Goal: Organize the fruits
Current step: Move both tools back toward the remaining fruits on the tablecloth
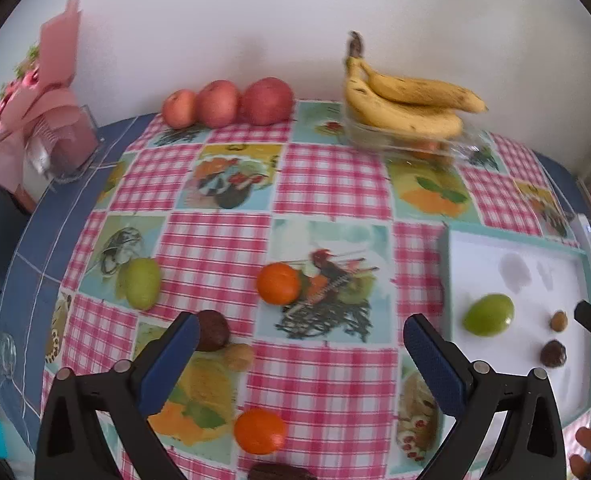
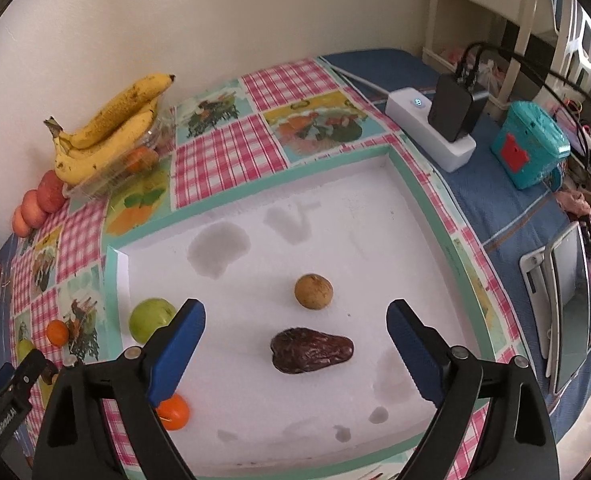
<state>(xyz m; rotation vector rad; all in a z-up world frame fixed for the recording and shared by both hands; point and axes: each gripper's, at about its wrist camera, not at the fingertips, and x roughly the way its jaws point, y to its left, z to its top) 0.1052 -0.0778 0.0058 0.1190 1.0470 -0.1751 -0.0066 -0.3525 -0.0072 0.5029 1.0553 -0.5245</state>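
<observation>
My left gripper hangs open over the checked cloth with nothing between its fingers. Around it lie two oranges, a green fruit, a dark date and a small tan fruit. My right gripper is open above the white tray. Just ahead of it sit a tan round fruit and a dark date. A green fruit rests at the tray's left side. An orange peeks out beside the left finger.
Bananas lie on a clear box at the back, with three red apples to their left. A pink bag stands far left. Right of the tray are a power strip, a teal box and a tablet.
</observation>
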